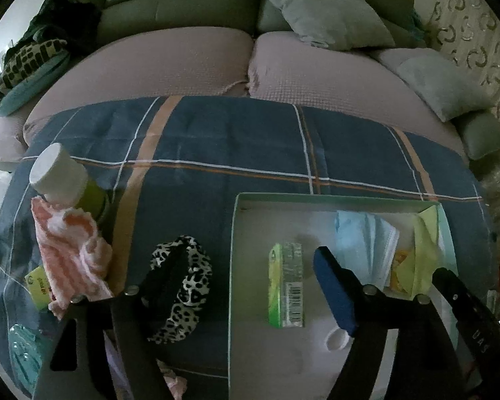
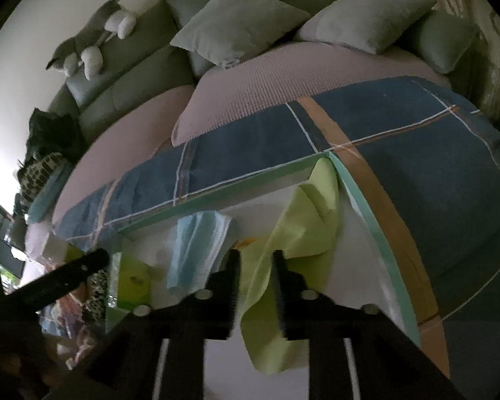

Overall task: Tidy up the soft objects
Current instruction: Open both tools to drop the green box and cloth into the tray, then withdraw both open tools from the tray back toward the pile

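Note:
A shallow white box with a green rim [image 1: 333,195] lies on a blue plaid cloth. In it lie a green tissue pack [image 1: 286,285], blue face masks [image 1: 366,245] and a yellow-green cloth [image 1: 423,250]. My left gripper [image 1: 243,266] is open, one finger over a leopard-print headband [image 1: 183,283], the other blue-padded finger over the box. A pink fuzzy cloth [image 1: 70,250] lies left of it. My right gripper [image 2: 256,266] is shut on the yellow-green cloth [image 2: 303,226], which drapes over the box corner [image 2: 363,206] beside the masks [image 2: 196,250].
A white-capped green bottle [image 1: 63,180] stands at the cloth's left edge. A teal packet [image 1: 23,356] lies bottom left. Behind is a sofa with grey pillows [image 1: 326,10], a plush toy [image 2: 93,40] on its back, and clothes piled on the left arm [image 1: 33,60].

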